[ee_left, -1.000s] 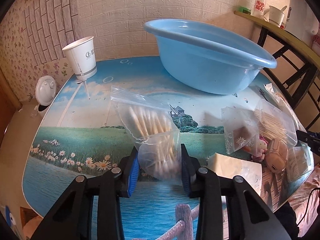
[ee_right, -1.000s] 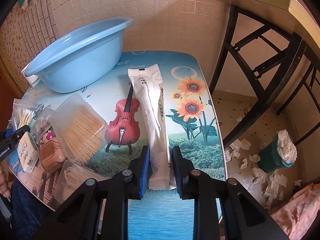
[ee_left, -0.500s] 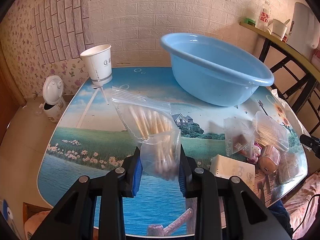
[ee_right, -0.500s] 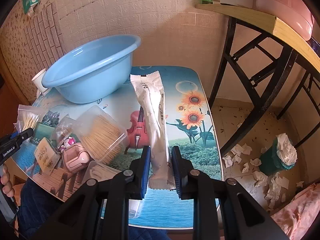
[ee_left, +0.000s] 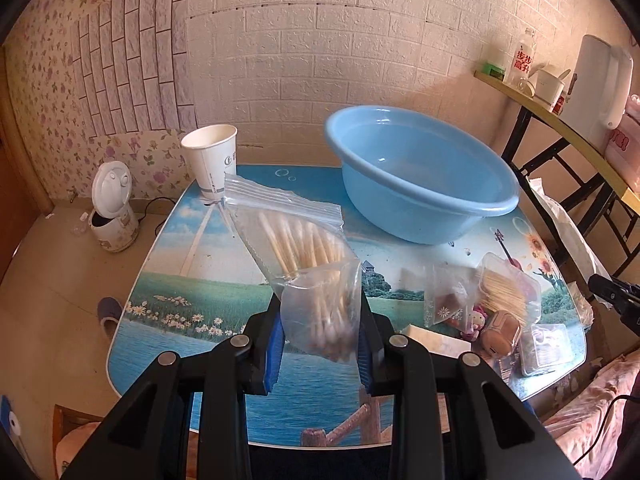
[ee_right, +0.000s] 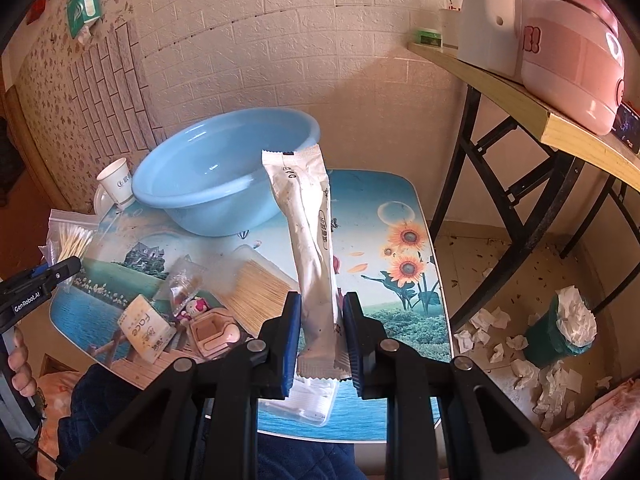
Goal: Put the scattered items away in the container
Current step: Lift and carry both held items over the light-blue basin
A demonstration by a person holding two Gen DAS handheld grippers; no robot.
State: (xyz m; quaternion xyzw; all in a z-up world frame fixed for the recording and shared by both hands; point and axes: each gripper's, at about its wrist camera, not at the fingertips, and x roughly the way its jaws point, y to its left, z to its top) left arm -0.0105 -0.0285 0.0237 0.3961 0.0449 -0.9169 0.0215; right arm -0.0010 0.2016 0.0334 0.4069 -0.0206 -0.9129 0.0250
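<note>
Left hand-held gripper (ee_left: pixel 320 334): squeezing the cotton swab bag (ee_left: pixel 304 256).
Right hand-held gripper (ee_right: pixel 319 334): squeezing the long white packet (ee_right: pixel 310 240).
Blue basin (ee_left: pixel 420 172): nothing inside yet.
Left to do: everything.

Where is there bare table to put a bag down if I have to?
The table is bare along its left side, between the paper cup and the near edge. A second free patch lies over the sunflower print, right of the basin. The near right corner is crowded: toothpick box, tissue pack, pink case.
</note>
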